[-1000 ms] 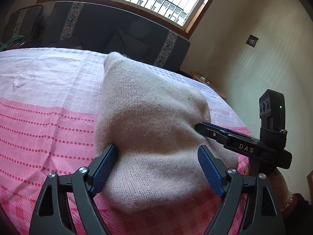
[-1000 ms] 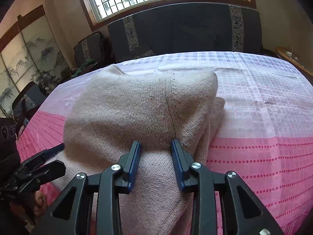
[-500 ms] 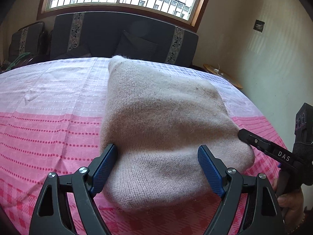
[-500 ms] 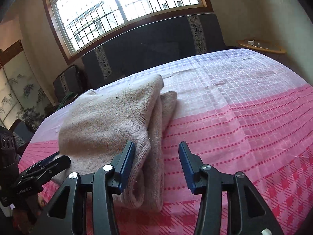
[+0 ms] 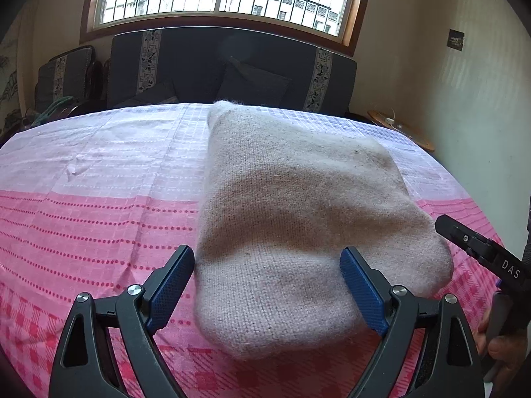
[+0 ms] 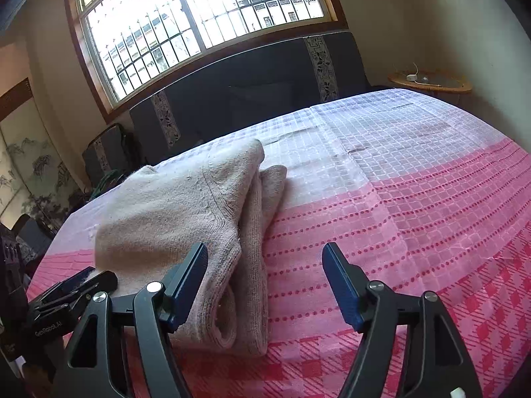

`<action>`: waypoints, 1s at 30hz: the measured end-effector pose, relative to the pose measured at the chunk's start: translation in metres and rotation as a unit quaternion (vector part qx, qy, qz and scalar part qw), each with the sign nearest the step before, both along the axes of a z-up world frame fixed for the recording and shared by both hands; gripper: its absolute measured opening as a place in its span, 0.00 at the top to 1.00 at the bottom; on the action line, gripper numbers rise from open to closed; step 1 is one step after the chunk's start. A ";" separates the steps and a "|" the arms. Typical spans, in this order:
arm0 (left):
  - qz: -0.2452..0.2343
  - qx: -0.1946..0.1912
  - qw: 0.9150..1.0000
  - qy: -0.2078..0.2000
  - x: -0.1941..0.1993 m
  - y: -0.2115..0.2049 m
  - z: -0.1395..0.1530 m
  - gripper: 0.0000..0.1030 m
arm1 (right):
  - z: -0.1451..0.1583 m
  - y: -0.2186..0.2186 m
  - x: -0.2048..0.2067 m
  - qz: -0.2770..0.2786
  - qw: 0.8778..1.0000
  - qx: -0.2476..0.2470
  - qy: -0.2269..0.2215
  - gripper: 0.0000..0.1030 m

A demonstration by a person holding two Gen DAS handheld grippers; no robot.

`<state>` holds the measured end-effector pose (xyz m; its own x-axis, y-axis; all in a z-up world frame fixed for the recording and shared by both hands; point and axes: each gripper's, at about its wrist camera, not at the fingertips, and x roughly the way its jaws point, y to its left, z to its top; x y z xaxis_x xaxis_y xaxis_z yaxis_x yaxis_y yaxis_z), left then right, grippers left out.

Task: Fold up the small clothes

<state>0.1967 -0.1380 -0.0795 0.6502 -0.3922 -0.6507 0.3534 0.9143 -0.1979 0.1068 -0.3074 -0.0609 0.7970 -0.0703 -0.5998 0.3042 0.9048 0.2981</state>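
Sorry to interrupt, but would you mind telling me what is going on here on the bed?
A person holding a gripper in each hand is folding a beige knitted garment on a pink and white checked bedspread. It lies folded in layers. The left gripper straddles its near end, jaws opening, pads not pressing. The right gripper is beside its edge, jaws opening, holding nothing.

Folded sweater (image 6: 186,212) between opening right gripper (image 6: 265,285) jaws
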 end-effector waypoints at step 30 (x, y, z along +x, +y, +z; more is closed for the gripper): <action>-0.243 -0.213 0.913 0.251 0.159 0.008 -0.016 0.10 | -0.040 -0.038 0.138 0.291 0.900 0.295 0.135 0.10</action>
<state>0.3553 -0.1300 -0.0960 -0.0051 -0.8421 -0.5394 0.4630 0.4761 -0.7476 0.2450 -0.3457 -0.1008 0.4163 0.7063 -0.5726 -0.0367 0.6423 0.7656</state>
